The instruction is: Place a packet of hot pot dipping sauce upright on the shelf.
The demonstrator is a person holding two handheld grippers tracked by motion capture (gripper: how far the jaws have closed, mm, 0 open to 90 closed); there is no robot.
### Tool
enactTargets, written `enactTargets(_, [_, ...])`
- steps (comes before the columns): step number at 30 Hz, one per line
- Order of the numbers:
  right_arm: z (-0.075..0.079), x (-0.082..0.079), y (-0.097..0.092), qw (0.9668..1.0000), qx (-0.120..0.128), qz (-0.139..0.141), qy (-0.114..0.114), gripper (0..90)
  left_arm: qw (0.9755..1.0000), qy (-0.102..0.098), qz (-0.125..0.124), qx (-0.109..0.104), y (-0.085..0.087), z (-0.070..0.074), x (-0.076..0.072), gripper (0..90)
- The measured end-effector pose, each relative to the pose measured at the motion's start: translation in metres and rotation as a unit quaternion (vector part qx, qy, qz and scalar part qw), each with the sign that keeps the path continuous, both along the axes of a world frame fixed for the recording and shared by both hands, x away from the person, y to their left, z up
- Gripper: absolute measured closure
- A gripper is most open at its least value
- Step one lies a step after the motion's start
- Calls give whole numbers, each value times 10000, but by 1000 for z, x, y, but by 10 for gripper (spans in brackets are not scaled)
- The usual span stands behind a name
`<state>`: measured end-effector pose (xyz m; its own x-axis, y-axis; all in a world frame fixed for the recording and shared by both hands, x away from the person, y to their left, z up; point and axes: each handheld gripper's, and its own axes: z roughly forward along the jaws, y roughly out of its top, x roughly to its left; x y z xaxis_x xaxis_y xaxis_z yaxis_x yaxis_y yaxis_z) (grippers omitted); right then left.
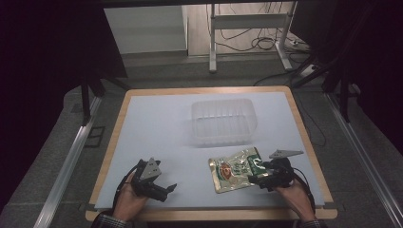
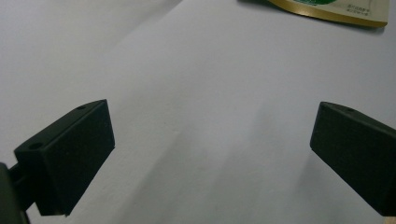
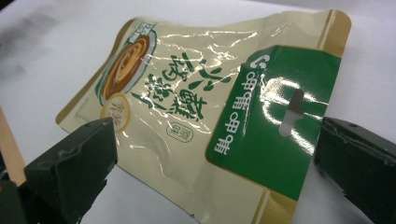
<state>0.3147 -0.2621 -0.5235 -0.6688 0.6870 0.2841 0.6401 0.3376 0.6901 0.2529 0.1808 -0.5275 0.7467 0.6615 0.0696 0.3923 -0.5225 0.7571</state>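
The snack bag lies flat on the white table, near the front edge on the right side; it is shiny, cream and green, with a small hang hole in its green end; that green end points toward the right gripper.

In the right gripper view the bag sits between the two black jaws, which stand wide apart; one jaw is by the bag's cream side and the other is by the green end near the hole; they are not pinching it yet, and I cannot tell if they touch it.

To do this step well, I think the gripper should go low and close slowly on the bag's edge, not on the puffy middle; the bag is thin and slippery, so a firm pinch near the green end may hold best; a fast grab could push it away across the table.

The clear plastic box stands just behind the bag, toward the far side; it looks like a good place for the bag to go.

The left gripper rests low by the table's front left, well apart from the bag; its jaws are wide too, with nothing between them but bare table.
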Motion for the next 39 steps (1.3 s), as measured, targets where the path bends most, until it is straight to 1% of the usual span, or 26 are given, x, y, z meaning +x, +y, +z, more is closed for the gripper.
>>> enactTargets(2, [1, 0, 0, 10000, 74, -30, -26, 0, 10000, 1, 2, 0, 0, 0, 0, 0])
enactTargets(8, [5, -3, 1, 9998, 117, -65, -148, 0, 10000, 11, -8, 8, 0, 0, 0, 0])
enactTargets(11, [9, -6, 1, 9994, 274, -97, -195, 0, 10000, 13, -12, 11, 0, 0, 0, 0])
enactTargets(15, [13, -8, 3, 9989, 361, -138, -254, 0, 10000, 12, -22, 23, -1, 0, 0, 0])
enactTargets(18, [17, -10, 4, 9979, 548, -136, -316, 0, 10000, 15, -30, 35, -1, -1, 0, 0])
enactTargets(20, [18, -11, 6, 9971, 704, -69, -274, 5, 10000, 16, -37, 41, -1, -1, 0, 0])
enactTargets(22, [16, -11, 11, 9969, 771, 56, -117, 15, 10000, 17, -44, 49, -1, -1, 0, 0])
enactTargets(23, [15, -11, 14, 9974, 706, 127, -66, 15, 10000, 15, -48, 52, -1, -1, 0, 0])
enactTargets(26, [12, -12, 25, 9992, 287, 243, -98, 15, 10000, 19, -54, 61, -2, -1, 0, 0])
enactTargets(27, [11, -11, 27, 9994, 207, 235, -112, 15, 10000, 24, -58, 62, -2, -1, 0, 0])
enactTargets(29, [11, -9, 29, 9997, 120, 221, -38, 14, 9999, 20, -58, 82, -2, -1, 0, 0])
enactTargets(32, [9, -5, 31, 9997, 80, 207, 73, 17, 9999, 21, -67, 137, -3, -2, 0, 0])
enactTargets(33, [8, -3, 31, 9998, 75, 123, 133, 17, 9999, 21, -72, 148, -3, -2, 0, 0])
enactTargets(34, [8, -2, 32, 9997, 83, 97, 191, 18, 9998, 19, -77, 157, -4, -2, 0, 0])
enactTargets(35, [8, -1, 32, 9997, 65, 94, 199, 19, 9998, 16, -77, 160, -4, -2, 0, 0])
enactTargets(37, [9, 2, 33, 9997, -49, 119, 193, 35, 9999, 16, -71, 147, -4, -2, 0, 0])
enactTargets(39, [11, 5, 35, 9997, -117, 50, 217, 76, 9999, 14, -60, 142, -3, -2, 0, 0])
